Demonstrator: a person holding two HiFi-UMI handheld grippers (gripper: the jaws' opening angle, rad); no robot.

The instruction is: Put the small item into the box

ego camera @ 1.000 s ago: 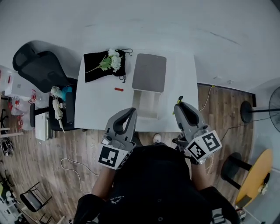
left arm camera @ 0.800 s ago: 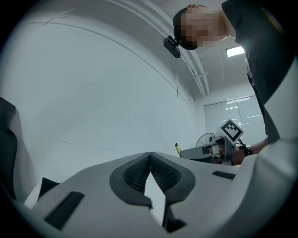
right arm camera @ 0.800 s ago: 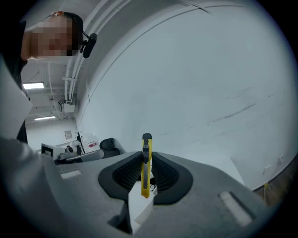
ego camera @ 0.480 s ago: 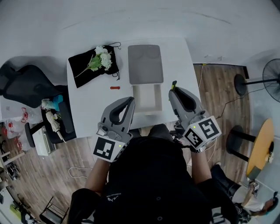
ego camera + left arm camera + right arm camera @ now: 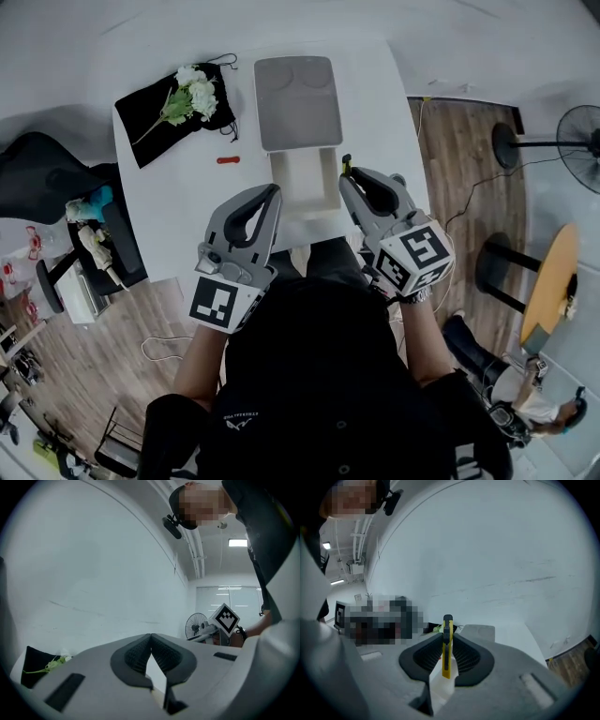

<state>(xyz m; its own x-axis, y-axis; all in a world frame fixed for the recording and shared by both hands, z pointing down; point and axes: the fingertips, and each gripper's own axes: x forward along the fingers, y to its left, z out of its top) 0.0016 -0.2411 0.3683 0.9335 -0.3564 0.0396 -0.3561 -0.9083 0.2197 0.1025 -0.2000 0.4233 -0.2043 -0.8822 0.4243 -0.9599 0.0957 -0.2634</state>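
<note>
An open white box (image 5: 302, 180) sits on the white table (image 5: 187, 216), with its grey lid (image 5: 297, 101) lying just beyond it. A small red item (image 5: 228, 159) lies on the table left of the box. My right gripper (image 5: 348, 178) (image 5: 447, 641) is shut on a yellow utility knife (image 5: 447, 649) (image 5: 346, 166), held upright at the box's right rim. My left gripper (image 5: 273, 191) (image 5: 151, 637) is shut with nothing between its pads, over the table's near edge by the box's front left corner.
A black cloth with white flowers (image 5: 173, 103) lies at the table's far left corner. A black office chair (image 5: 47, 178) stands left of the table. To the right are a floor fan (image 5: 572, 141) and a round wooden table (image 5: 553, 291).
Both grippers moved forward from the table's near edge up to the box. The right one carried the yellow knife to the box's right rim. The view shifted, so the table appears closer.
</note>
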